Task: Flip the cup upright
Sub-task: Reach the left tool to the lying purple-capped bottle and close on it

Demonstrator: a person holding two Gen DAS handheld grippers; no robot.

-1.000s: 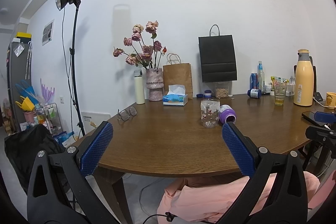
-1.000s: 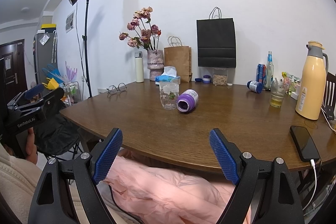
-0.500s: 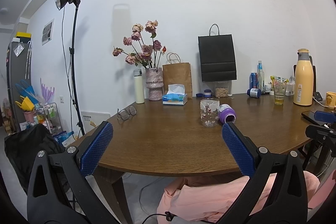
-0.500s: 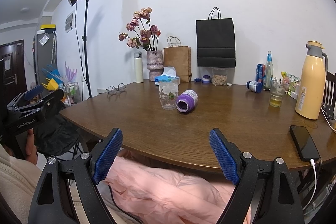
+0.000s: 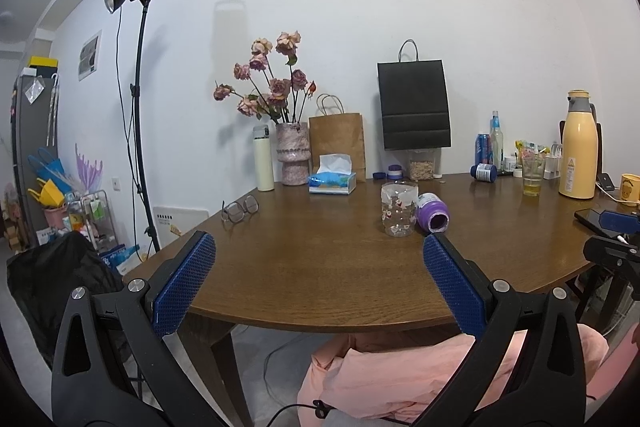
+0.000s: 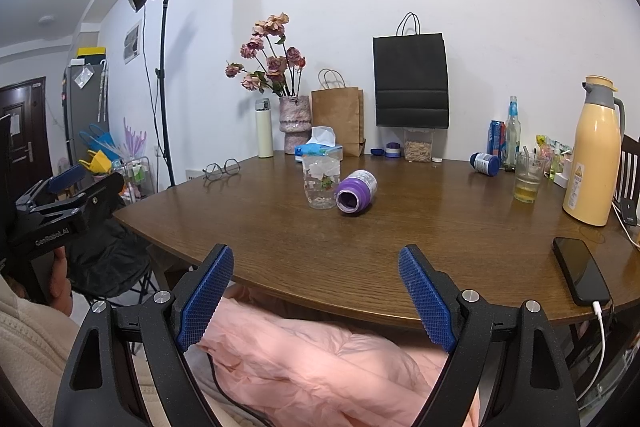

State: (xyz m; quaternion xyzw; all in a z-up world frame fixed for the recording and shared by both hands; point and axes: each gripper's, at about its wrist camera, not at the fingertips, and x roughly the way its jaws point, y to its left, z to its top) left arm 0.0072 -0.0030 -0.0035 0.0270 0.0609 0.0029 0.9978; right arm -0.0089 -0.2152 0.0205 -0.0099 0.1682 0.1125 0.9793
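A purple cup (image 5: pixel 432 217) lies on its side near the middle of the brown table (image 5: pixel 320 267), its open mouth turned toward me; it is also seen in the right wrist view (image 6: pixel 355 191). Right beside it on the left stands a clear patterned glass (image 5: pixel 399 209) (image 6: pixel 321 183). My left gripper (image 5: pixel 318 241) is open and empty, held before the table's front edge, well short of the cup. My right gripper (image 6: pixel 316 251) is likewise open and empty, back from the cup at the near edge.
A black phone (image 6: pixel 580 273) on a cable lies at the right edge. A yellow thermos (image 6: pixel 592 151), a glass with liquid (image 6: pixel 528 179), bottles, paper bags, a tissue box (image 5: pixel 332 179), a flower vase (image 5: pixel 294 151) and glasses (image 5: pixel 239 209) line the back. A pink garment (image 6: pixel 320 359) is below.
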